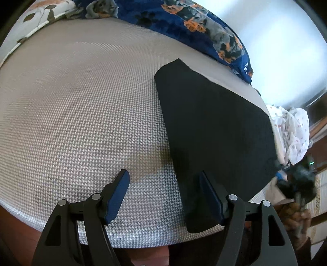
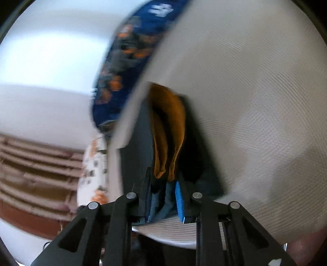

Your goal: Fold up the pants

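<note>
Black pants lie flat as one long strip on the houndstooth bed sheet, running from the near bed edge toward the far right. My left gripper hovers open over their near end, one finger above the pants and the other above the bare sheet. The right wrist view is blurred. In it my right gripper is closed down on a bunched edge of the pants, where an orange-brown inner lining shows just past the blue pads.
A blue dog-print blanket is piled along the far side of the bed, with a floral pillow at the far left. White patterned cloth hangs off the bed's right side. Brown wooden slats stand beyond the bed.
</note>
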`<action>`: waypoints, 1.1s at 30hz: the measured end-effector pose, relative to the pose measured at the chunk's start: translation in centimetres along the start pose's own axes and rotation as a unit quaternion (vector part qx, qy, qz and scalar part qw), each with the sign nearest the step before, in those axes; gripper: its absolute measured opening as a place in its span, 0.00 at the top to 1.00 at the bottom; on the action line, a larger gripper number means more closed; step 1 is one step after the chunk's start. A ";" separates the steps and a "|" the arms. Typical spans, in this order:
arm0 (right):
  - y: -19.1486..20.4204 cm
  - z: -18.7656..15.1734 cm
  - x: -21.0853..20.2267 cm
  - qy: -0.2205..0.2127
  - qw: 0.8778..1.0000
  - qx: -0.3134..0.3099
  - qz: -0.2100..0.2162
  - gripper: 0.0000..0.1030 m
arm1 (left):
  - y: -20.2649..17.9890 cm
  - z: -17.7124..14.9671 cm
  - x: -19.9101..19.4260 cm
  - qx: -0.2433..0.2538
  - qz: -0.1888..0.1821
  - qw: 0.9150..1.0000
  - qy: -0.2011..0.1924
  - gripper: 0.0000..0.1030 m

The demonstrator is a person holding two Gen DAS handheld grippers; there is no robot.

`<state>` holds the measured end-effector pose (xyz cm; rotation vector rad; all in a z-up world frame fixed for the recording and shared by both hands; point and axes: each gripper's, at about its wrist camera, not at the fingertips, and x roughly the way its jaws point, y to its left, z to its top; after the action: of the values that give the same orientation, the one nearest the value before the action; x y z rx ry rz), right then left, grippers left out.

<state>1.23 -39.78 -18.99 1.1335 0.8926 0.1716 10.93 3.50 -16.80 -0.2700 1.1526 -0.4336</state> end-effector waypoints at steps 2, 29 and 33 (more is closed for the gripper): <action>-2.6 -0.2 0.4 0.004 0.999 0.035 0.012 0.84 | -0.2 -0.2 0.1 0.011 0.004 1.000 0.000 0.28; 1.7 6.2 4.8 0.173 0.975 -0.136 -0.040 0.31 | 2.2 0.6 -0.6 0.003 -0.036 0.999 0.007 0.27; 3.9 6.5 7.4 0.216 0.957 -0.188 -0.036 0.22 | 2.3 0.9 -0.3 0.024 -0.053 0.998 0.017 0.27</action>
<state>11.78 -38.63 -18.85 0.7130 1.2249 0.5219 12.04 5.66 -17.14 -0.2837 1.1641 -0.5597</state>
